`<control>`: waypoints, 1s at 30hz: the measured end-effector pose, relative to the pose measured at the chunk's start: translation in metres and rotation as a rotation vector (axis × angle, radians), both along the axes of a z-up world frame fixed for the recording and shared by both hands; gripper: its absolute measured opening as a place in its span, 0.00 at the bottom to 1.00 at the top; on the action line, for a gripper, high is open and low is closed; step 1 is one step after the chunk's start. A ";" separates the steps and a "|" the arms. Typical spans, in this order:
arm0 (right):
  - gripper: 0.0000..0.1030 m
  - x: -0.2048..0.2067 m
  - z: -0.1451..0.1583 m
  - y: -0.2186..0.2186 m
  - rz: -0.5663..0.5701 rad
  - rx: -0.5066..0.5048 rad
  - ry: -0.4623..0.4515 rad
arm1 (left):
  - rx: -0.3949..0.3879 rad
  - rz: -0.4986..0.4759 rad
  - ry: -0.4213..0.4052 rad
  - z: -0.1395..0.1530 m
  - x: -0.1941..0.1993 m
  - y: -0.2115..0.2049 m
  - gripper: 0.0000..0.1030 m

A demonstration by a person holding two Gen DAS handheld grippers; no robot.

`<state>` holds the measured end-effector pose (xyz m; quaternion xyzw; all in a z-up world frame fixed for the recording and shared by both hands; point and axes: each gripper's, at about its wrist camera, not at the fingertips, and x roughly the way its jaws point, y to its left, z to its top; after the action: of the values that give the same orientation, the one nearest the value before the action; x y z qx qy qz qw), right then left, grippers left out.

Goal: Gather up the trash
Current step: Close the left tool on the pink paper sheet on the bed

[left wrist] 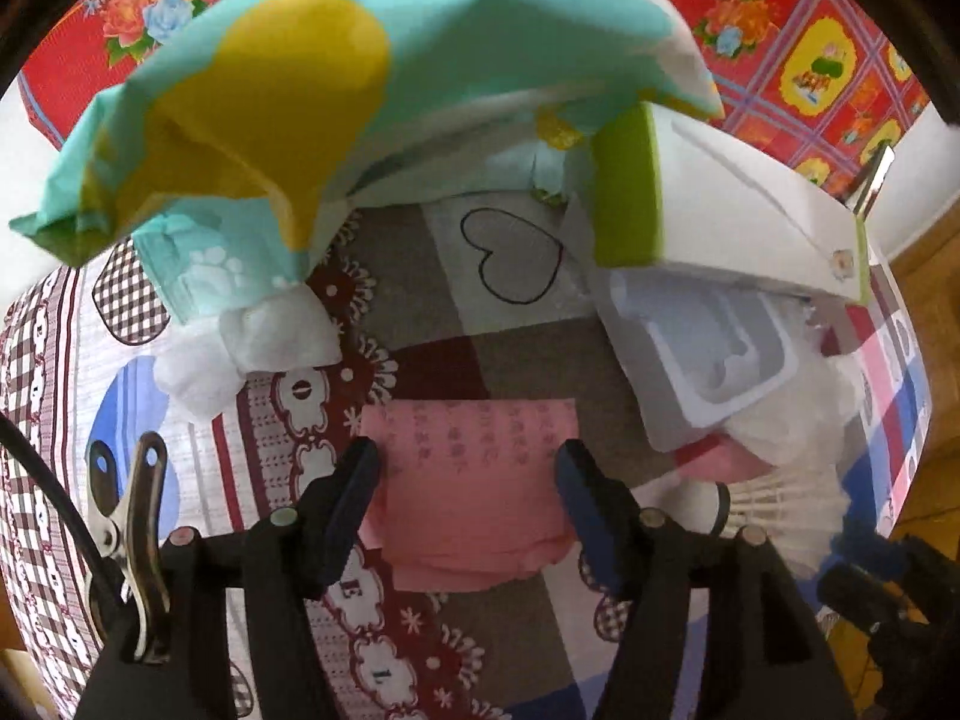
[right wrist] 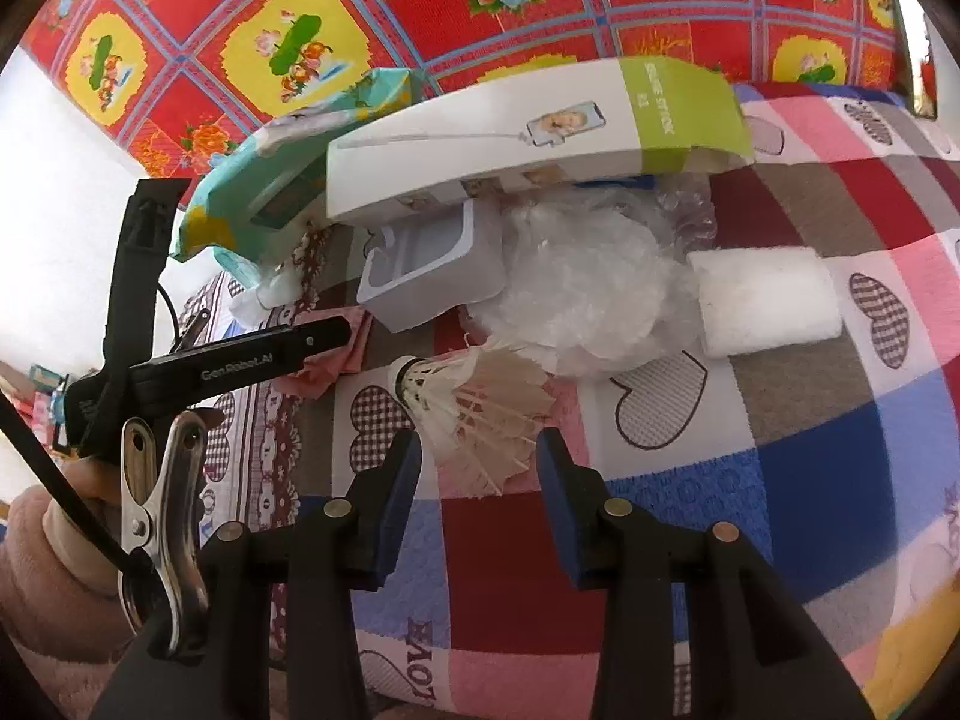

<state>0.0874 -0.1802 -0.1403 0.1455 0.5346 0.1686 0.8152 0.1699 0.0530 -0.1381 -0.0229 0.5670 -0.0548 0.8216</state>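
Note:
Trash lies on a patchwork blanket. My left gripper is open, its jaws on either side of a pink paper lying flat. A teal and yellow wrapper and a white and green box lie beyond it, with a white plastic tray below the box. My right gripper is open, with a white shuttlecock between and just ahead of its jaws. Beyond it are a clear crumpled plastic bag, a white foam block, the box and the wrapper.
A red floral cloth covers the area behind the pile. White cotton wads lie under the wrapper. The left hand-held gripper shows at the left of the right wrist view. A wooden floor lies past the blanket's right edge.

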 end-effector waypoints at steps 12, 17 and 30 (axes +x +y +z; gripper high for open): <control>0.40 0.006 -0.012 0.001 0.065 0.045 0.046 | 0.045 -0.020 0.022 -0.013 0.012 -0.026 0.78; 0.40 0.002 -0.012 0.001 0.085 0.067 0.045 | 0.124 -0.031 -0.005 -0.019 0.011 -0.045 0.80; 0.30 0.006 -0.013 0.014 0.087 0.060 0.024 | 0.087 -0.035 -0.027 -0.013 -0.012 -0.043 0.71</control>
<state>0.0933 -0.1658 -0.1533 0.1487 0.5447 0.2182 0.7960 0.1577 0.0101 -0.1513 0.0236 0.5581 -0.0450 0.8282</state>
